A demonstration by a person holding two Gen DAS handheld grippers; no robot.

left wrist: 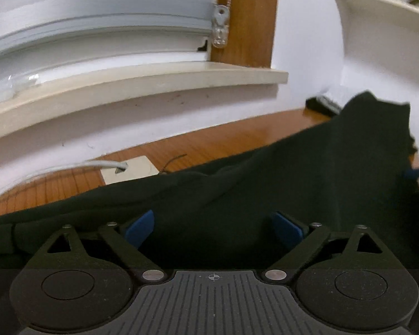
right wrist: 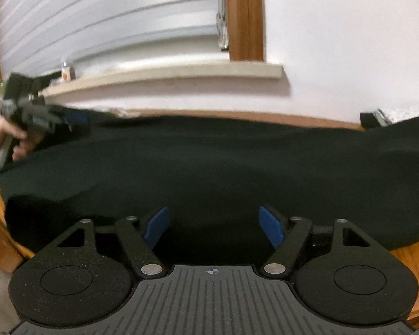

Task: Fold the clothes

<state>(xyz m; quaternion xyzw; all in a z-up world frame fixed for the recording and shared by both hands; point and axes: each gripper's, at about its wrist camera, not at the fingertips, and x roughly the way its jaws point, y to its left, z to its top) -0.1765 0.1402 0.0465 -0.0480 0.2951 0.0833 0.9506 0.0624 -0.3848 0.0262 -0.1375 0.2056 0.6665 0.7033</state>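
A dark green, almost black garment (left wrist: 293, 173) lies spread over a wooden table (left wrist: 237, 136) and rises to a peak at the right of the left wrist view. My left gripper (left wrist: 213, 230) hangs low over its near part, blue pads (left wrist: 139, 229) wide apart and gripping nothing, so it is open. The right wrist view shows the same garment (right wrist: 209, 162) filling the middle. My right gripper (right wrist: 213, 229) is open above it, with only flat cloth beneath the gap. The left gripper (right wrist: 53, 118), held by a hand (right wrist: 2, 136), shows blurred at the cloth's far left edge.
A white wall and a cream windowsill (left wrist: 153, 81) with shutters run behind the table. A white cable (left wrist: 78, 166) and a cream plate (left wrist: 131, 170) lie at the table's back left. A dark box (right wrist: 368, 120) sits by the wall. A small bottle (right wrist: 67, 71) stands on the sill.
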